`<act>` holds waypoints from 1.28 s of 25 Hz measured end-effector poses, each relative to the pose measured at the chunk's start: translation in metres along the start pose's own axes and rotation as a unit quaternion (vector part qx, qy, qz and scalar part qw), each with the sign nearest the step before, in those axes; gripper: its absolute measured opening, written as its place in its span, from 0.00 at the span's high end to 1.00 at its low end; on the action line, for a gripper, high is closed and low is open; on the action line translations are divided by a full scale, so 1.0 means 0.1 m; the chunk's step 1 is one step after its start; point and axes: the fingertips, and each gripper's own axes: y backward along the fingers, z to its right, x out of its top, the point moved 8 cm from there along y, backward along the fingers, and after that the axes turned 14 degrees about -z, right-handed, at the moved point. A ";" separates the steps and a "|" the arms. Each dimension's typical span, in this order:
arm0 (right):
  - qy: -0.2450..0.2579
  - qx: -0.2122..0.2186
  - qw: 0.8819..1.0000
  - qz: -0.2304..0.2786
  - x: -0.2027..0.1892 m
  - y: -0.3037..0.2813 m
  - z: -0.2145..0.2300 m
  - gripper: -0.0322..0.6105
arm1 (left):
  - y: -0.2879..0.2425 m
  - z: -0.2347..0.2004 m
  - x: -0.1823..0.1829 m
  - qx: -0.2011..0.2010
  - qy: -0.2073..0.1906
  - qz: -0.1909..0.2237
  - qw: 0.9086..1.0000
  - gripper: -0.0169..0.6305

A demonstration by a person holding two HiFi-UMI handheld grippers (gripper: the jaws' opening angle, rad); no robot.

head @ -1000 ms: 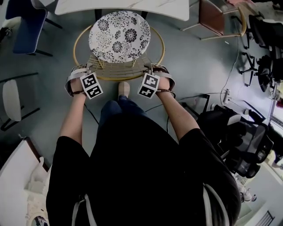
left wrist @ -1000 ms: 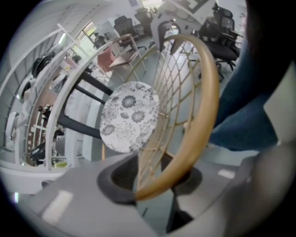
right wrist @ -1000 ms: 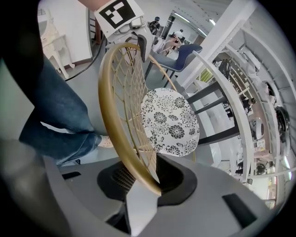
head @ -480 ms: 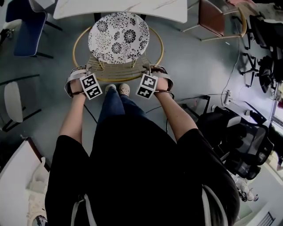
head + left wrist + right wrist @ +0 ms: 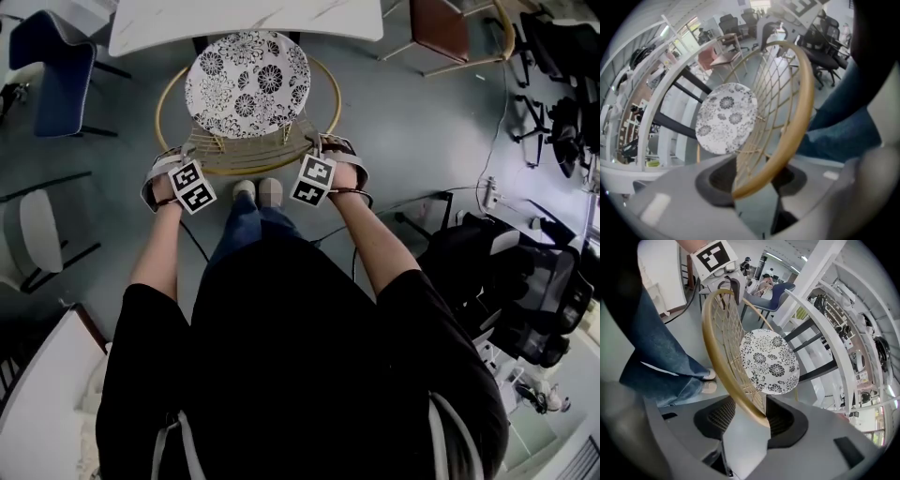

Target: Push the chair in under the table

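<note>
Fingers of the left gripper (image 5: pixel 754 180) and right gripper (image 5: pixel 747 420) have just spread, released around the back hoop (image 5: pixel 246 172) of the golden wicker chair (image 5: pixel 248 150), whose floral cushion (image 5: pixel 248 84) sits at the edge of the white bench (image 5: pixel 234 14). Stiff and likely light, it should push best from that hoop.

The chair (image 5: pixel 248 84) stands against the desk's (image 5: pixel 169 23) near edge, closing the way forward. The left tongs (image 5: pixel 752 183) and right tongs (image 5: pixel 750 420) straddle the golden hoop (image 5: pixel 246 171) of the chair's back. Their jaws have just been opening, with the hoop between them and slack beside it. The person's shoes (image 5: pixel 258 192) stand just behind the hoop. Bare floor lies open on both sides of the chair, out to a blue chair (image 5: pixel 52 61) near the desk's left corner and a brown chair (image 5: pixel 441 23) near its right corner. A black office chair (image 5: pixel 525 291) crowds the floor behind on the right.
</note>
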 end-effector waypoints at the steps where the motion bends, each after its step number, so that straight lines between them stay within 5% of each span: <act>1: 0.005 -0.006 1.000 0.001 -0.02 0.03 -0.02 0.66 | 0.03 0.01 -0.01 -0.004 0.003 0.011 1.000 0.66; 11: -0.030 -0.060 0.997 0.038 -0.15 0.64 -0.10 0.66 | 0.60 0.13 -0.12 0.030 0.017 0.103 0.994 0.66; 15: -0.075 -0.087 0.990 0.076 -0.09 1.02 -0.03 0.78 | 0.92 0.14 -0.16 0.020 0.085 0.156 0.984 0.70; 20: -0.163 -0.113 0.967 0.158 0.03 1.56 0.18 0.85 | 1.40 -0.02 -0.16 0.057 0.163 0.235 0.957 0.87; 26: -0.236 -0.146 0.930 0.239 0.18 2.13 0.48 0.90 | 2.07 -0.33 -0.14 0.141 0.183 0.311 0.922 0.96; 32: -0.324 -0.152 0.870 0.340 0.18 2.71 0.68 0.92 | 2.75 -0.54 -0.20 0.158 0.271 0.404 0.859 0.96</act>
